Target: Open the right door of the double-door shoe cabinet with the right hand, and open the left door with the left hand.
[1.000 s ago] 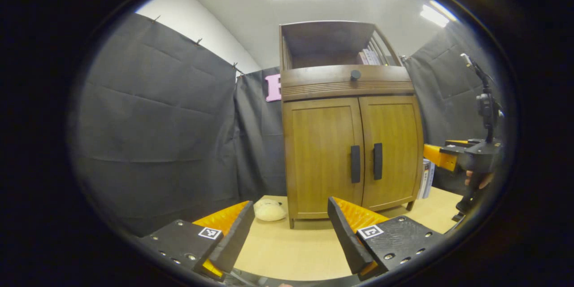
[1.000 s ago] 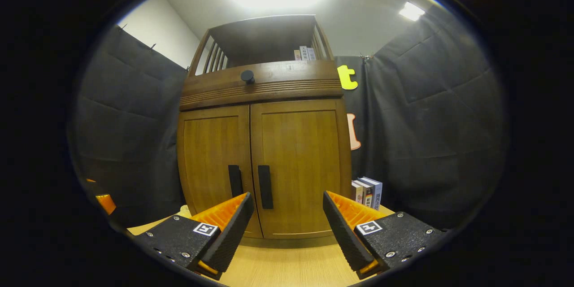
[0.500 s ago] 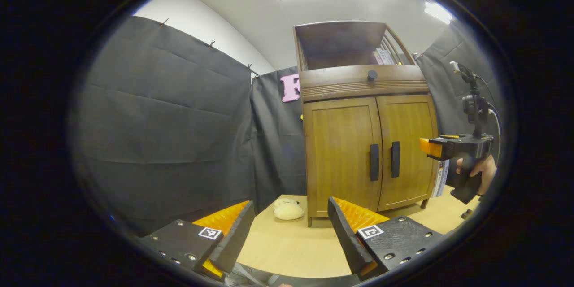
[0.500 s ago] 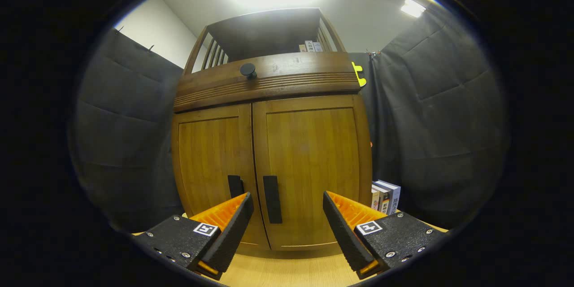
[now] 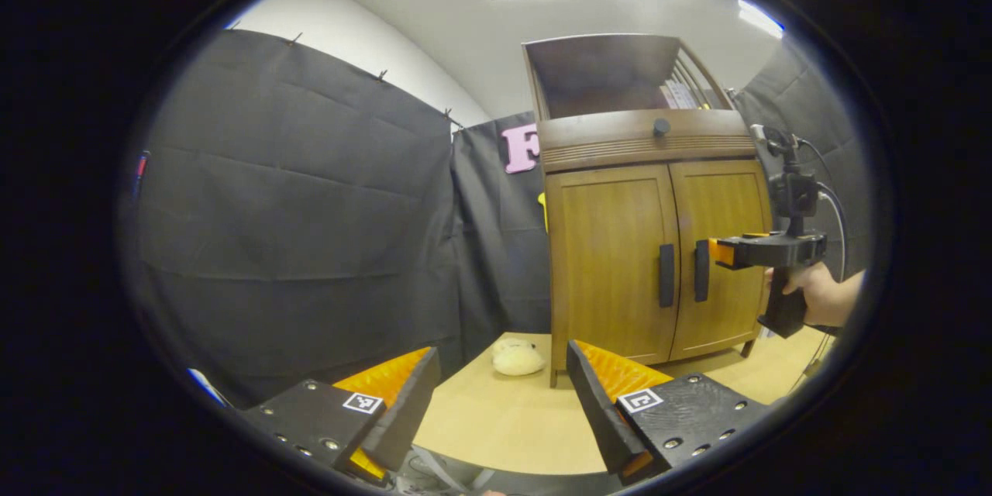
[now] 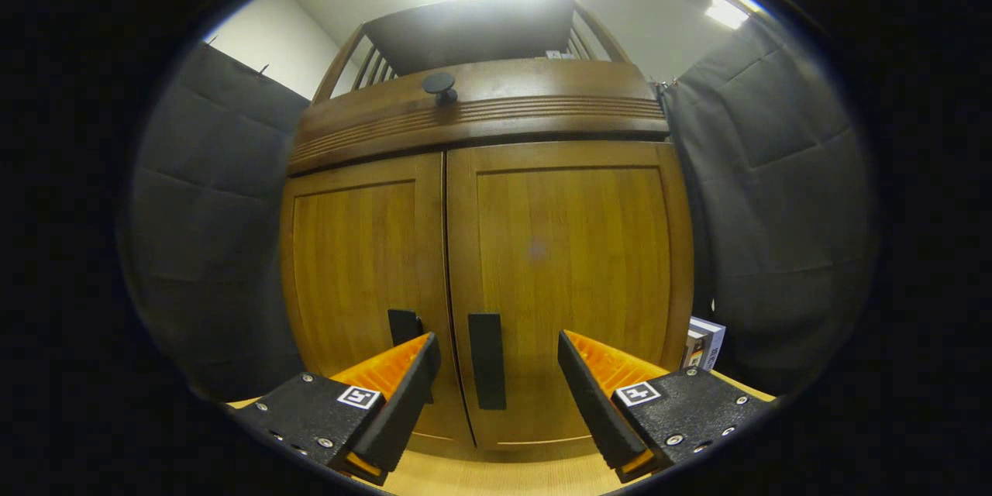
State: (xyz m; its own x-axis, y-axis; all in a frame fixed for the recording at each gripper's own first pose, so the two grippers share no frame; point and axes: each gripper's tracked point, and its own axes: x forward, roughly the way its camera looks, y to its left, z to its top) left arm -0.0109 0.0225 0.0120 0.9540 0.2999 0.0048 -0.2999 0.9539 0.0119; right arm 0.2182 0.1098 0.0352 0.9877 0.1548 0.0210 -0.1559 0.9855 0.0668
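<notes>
A wooden shoe cabinet (image 5: pixel 655 248) stands on the table with both doors closed. In the right gripper view the right door (image 6: pixel 570 271) fills the middle, its dark vertical handle (image 6: pixel 487 361) lying between my open fingers; my right gripper (image 6: pixel 496 372) is close in front of it, not touching. The left door (image 6: pixel 360 263) has its handle (image 6: pixel 403 325) partly behind my left finger. In the left gripper view my left gripper (image 5: pixel 500 384) is open and well back from the cabinet. There the right gripper (image 5: pixel 725 252), held by a hand (image 5: pixel 821 298), points at the right door's handle (image 5: pixel 701 271).
A pale plush toy (image 5: pixel 518 357) lies on the wooden tabletop (image 5: pixel 504 426) left of the cabinet's foot. Books (image 6: pixel 704 342) stand to the cabinet's right. A drawer with a round knob (image 6: pixel 440 84) sits above the doors. Black cloth walls surround the table.
My right gripper has moved closer to the cabinet, so the doors loom larger and the right handle now sits between its fingers. The left gripper view has swung left, shifting the cabinet rightward.
</notes>
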